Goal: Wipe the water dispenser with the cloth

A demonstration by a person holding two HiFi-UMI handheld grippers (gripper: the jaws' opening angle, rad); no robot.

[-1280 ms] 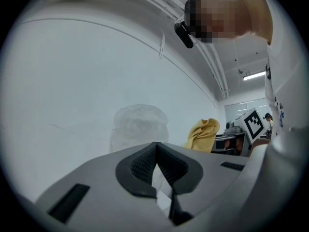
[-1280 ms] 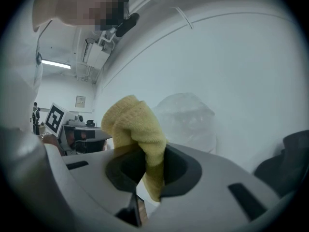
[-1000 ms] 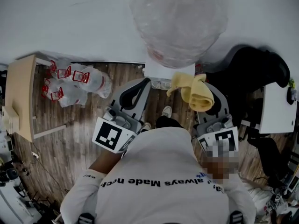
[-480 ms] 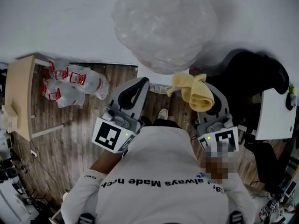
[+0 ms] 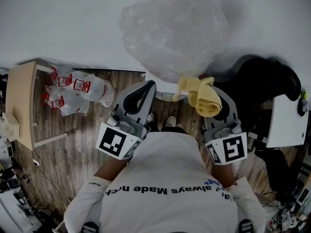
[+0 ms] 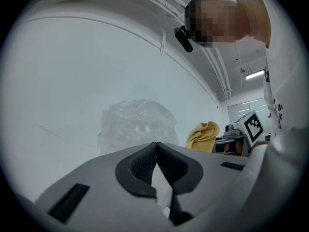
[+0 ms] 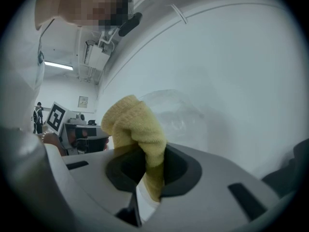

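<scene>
The water dispenser's big bottle, wrapped in clear plastic, stands against the white wall, with a strip of the white dispenser body showing below it. A yellow cloth is bunched in my right gripper, just under the bottle's lower right edge. In the right gripper view the jaws are shut on the cloth, and the bottle lies just beyond. My left gripper hovers beside the dispenser's front. Its jaws meet with nothing between them, and the bottle is ahead.
White plastic bags with red print lie on the wooden floor at the left, next to a light wooden table. A black chair and a white tabletop stand at the right. The person's feet are below the dispenser.
The bottle has shifted left in the head view as the head moved. Both grippers and the cloth keep nearly the same pose, the cloth now slightly closer under the bottle.
</scene>
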